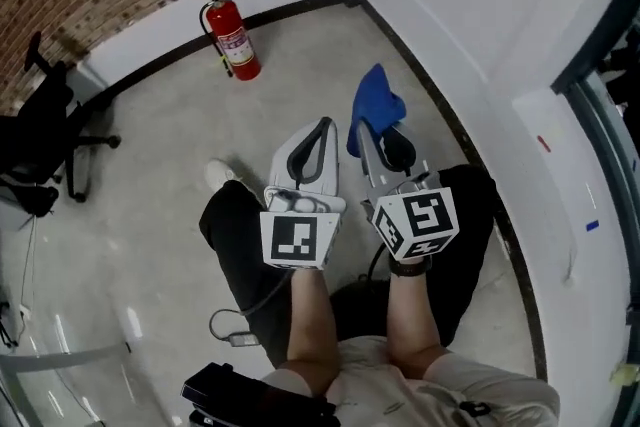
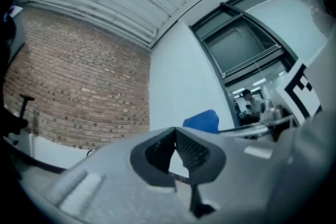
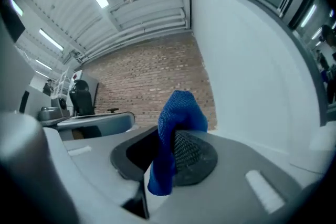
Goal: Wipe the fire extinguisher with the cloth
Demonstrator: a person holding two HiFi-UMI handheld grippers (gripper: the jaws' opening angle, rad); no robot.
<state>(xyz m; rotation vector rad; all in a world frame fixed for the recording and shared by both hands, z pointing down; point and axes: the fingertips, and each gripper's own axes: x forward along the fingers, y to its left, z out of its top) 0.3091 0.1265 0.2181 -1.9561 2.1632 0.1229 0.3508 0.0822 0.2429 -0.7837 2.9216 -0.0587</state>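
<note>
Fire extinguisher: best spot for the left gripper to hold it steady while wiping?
Probably the neck under the black handle of the fire extinguisher, coming from above on the room side. It stands upright near the wall, and its red cylinder looks too broad for jaws. The left gripper is shut and empty.

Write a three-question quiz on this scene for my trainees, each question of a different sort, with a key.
1. True or false: the right hand-held gripper grips the cloth.
2. Where does the extinguisher stand? A on the floor; B on a table; C on a shelf.
3. Fill in: the cloth's colour is ___.
Key: 1 true; 2 A; 3 blue.
</note>
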